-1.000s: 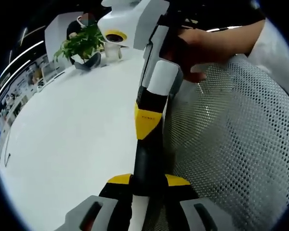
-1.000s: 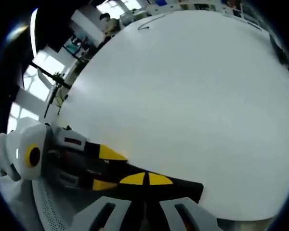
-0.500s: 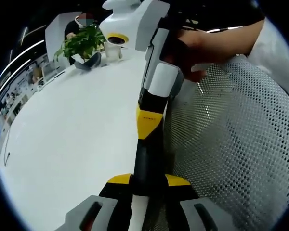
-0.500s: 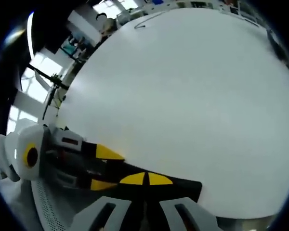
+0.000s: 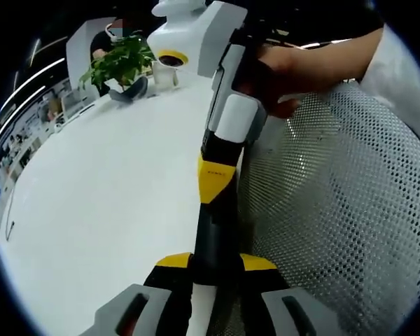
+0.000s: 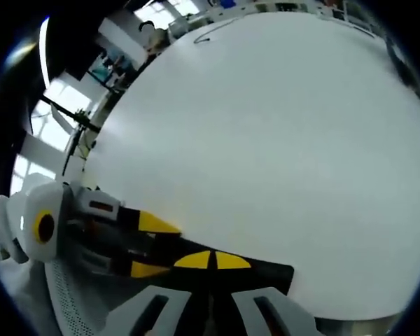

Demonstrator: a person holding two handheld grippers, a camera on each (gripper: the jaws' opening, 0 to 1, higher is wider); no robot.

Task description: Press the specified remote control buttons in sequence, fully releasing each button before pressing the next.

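Both hand-held grippers look closed on nothing: the left hand-held gripper (image 5: 213, 276) and right hand-held gripper (image 6: 211, 269) cross at the bare white counter (image 6: 280, 140) edge, beside a white mesh chair back (image 5: 343, 210). No remote is in sight; by my judgement, pressing hasn't started.

A big white bench (image 5: 105, 196) is seen with a plain, glossy top. Near its far edge in the left gripper view, a potted plant (image 5: 120, 61) and a small white cup (image 5: 165, 75) are set just beside each other. A thin dark cable (image 6: 213, 29) is laid near the far edge in the right gripper view.
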